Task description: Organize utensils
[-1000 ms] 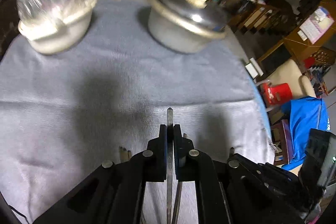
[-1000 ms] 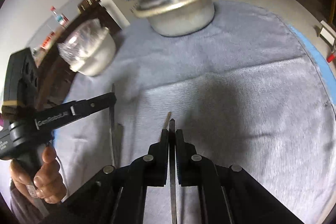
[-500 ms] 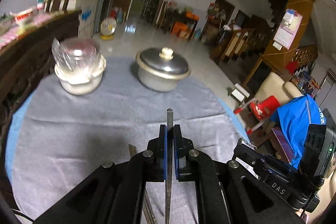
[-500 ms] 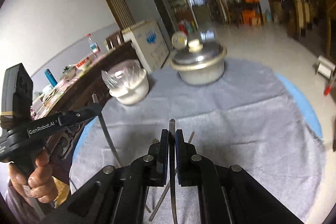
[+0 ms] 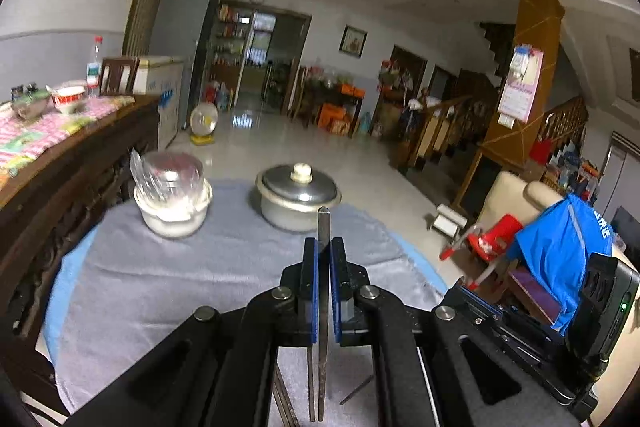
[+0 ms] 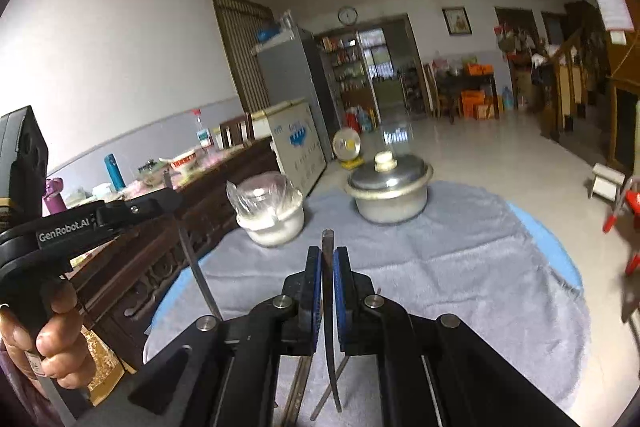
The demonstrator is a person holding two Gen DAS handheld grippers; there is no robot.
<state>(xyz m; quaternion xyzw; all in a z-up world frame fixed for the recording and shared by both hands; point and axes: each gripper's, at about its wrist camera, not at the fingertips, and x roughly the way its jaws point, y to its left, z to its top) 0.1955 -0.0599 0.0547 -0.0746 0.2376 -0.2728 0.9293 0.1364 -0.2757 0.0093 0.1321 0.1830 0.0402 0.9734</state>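
My left gripper is shut on a flat metal utensil handle that sticks up between the blue pads, lifted above the grey cloth. My right gripper is shut on a second metal utensil, also raised. In the right wrist view the left gripper shows at left with its utensil hanging down. More metal utensils lie on the cloth below the right gripper; they also show in the left wrist view.
A lidded metal pot and a plastic-covered white bowl stand at the table's far side, also seen in the right wrist view as pot and bowl. A dark wooden sideboard stands left of the table.
Both grippers have risen and tilted up from the cloth, each keeping its utensil; the view now takes in the room instead of the tabletop.
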